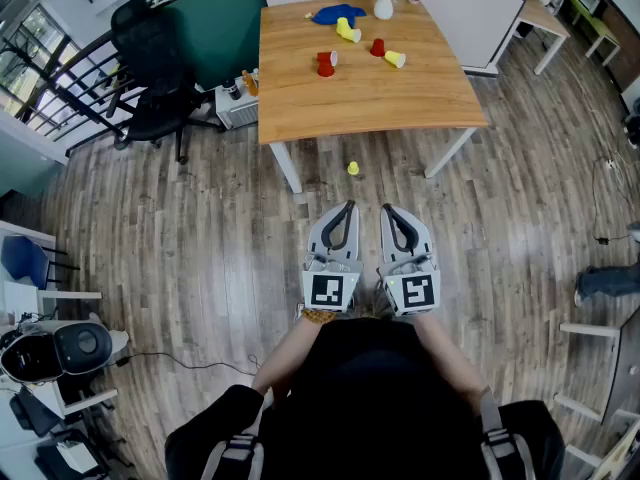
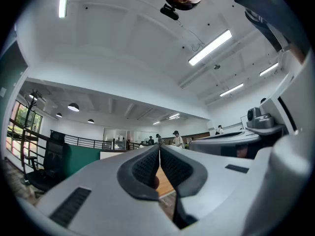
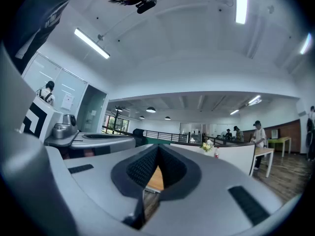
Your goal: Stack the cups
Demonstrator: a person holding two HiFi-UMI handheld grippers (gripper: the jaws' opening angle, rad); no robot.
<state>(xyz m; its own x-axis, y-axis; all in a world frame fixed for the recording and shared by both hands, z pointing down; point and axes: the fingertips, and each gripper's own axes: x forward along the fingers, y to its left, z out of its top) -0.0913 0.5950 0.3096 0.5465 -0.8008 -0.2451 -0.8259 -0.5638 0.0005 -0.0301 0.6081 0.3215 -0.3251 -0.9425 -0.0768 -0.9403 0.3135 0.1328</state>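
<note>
On the wooden table (image 1: 360, 98) far ahead lie two red cups (image 1: 326, 64) (image 1: 377, 47) and two yellow cups (image 1: 348, 31) (image 1: 396, 59), all apart from each other. A third small yellow cup (image 1: 353, 168) sits on the floor in front of the table. My left gripper (image 1: 349, 206) and right gripper (image 1: 387, 209) are held side by side close to my body, well short of the table. Both are shut and empty. The left gripper view shows its pads (image 2: 147, 167) pressed together, and the right gripper view shows its pads (image 3: 145, 168) likewise closed, both pointing up toward the ceiling.
A blue object (image 1: 335, 13) and a white vase of flowers (image 1: 384, 6) stand at the table's far side. A black office chair (image 1: 150, 78) is to the left, a white partition (image 1: 470, 18) behind. Another person's leg (image 1: 605, 283) shows at the right. Equipment (image 1: 50, 353) sits at the lower left.
</note>
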